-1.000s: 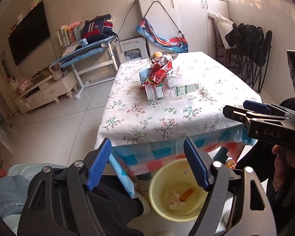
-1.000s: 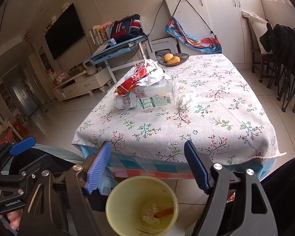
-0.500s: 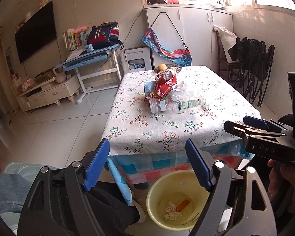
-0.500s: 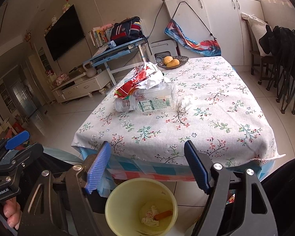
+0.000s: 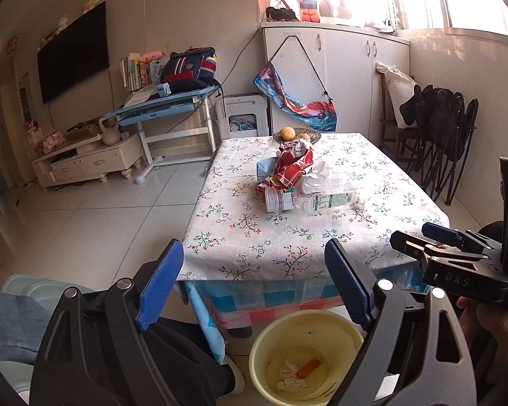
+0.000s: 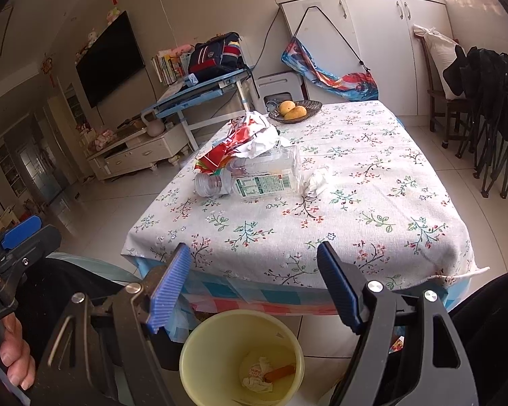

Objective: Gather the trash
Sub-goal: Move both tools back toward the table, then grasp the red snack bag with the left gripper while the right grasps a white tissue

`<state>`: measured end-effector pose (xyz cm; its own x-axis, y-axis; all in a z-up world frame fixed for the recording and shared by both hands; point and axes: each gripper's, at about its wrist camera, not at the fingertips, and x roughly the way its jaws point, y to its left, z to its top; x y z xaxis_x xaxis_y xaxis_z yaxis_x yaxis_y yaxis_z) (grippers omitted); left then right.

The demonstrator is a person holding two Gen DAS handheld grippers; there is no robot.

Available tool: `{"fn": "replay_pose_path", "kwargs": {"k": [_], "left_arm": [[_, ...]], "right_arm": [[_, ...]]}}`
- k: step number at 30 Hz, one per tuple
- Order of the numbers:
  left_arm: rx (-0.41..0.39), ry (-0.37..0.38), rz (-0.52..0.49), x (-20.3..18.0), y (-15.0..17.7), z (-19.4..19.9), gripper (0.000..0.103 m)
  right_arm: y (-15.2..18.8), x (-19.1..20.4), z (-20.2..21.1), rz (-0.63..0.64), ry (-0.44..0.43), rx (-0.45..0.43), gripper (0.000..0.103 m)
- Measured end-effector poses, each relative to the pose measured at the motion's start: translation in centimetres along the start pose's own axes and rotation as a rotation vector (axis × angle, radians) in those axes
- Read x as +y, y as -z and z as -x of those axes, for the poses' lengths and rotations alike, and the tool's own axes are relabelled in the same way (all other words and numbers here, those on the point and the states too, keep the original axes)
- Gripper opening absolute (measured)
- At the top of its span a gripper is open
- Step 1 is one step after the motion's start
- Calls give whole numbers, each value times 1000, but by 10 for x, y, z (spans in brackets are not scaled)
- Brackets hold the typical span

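Observation:
A yellow bin [image 5: 304, 358] [image 6: 242, 355] stands on the floor in front of the table, with crumpled paper and an orange scrap inside. On the floral tablecloth [image 5: 288, 237] [image 6: 355, 209] lies a heap of trash: a red crumpled wrapper [image 5: 289, 167] [image 6: 233, 142], a clear plastic bottle [image 5: 325, 198] [image 6: 254, 177] on its side, and a white tissue wad [image 6: 316, 182]. My left gripper [image 5: 254, 284] hovers above the bin, jaws opening, nothing between them. My right gripper [image 6: 254, 282] is open and empty, also over the bin.
A dish of yellow fruit [image 6: 294, 108] sits at the table's far end. Folded black chairs [image 5: 440, 135] lean at the right wall. A blue desk [image 5: 166, 108] and TV stand [image 5: 84, 159] are on the left. A person's hand [image 6: 13, 355] holds the left gripper's handle.
The left wrist view has tilted up and rolled, so the table sits lower and farther in it. Its jaws have spread slightly wider. The right gripper has not moved.

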<state>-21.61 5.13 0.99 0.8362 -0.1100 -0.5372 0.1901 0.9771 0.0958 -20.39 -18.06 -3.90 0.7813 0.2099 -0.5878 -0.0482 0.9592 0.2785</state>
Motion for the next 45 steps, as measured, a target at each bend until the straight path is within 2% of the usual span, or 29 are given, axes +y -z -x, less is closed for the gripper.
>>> {"fn": "replay_pose_path", "kwargs": {"k": [13,22,29,36,45], "left_arm": [[-45,-5,5,2,-27,-12,82],[-51,2,2,2,-42,-29,83],[-40,12,3,0,-53,-50,84],[-39,33,-8,-6,-71,-84,86],[41,89,-25,-27,-102,-167,87]], "right_arm": [[-13,-9,-1,-34,41,-4,74],[-34,-26,-18,-43,110,23,74],[-56,-47,-49,-40,156,85,60],[-67,-66,-87,-74,180,150,57],[-65,-71,-109,-83,171,196,51]]}}
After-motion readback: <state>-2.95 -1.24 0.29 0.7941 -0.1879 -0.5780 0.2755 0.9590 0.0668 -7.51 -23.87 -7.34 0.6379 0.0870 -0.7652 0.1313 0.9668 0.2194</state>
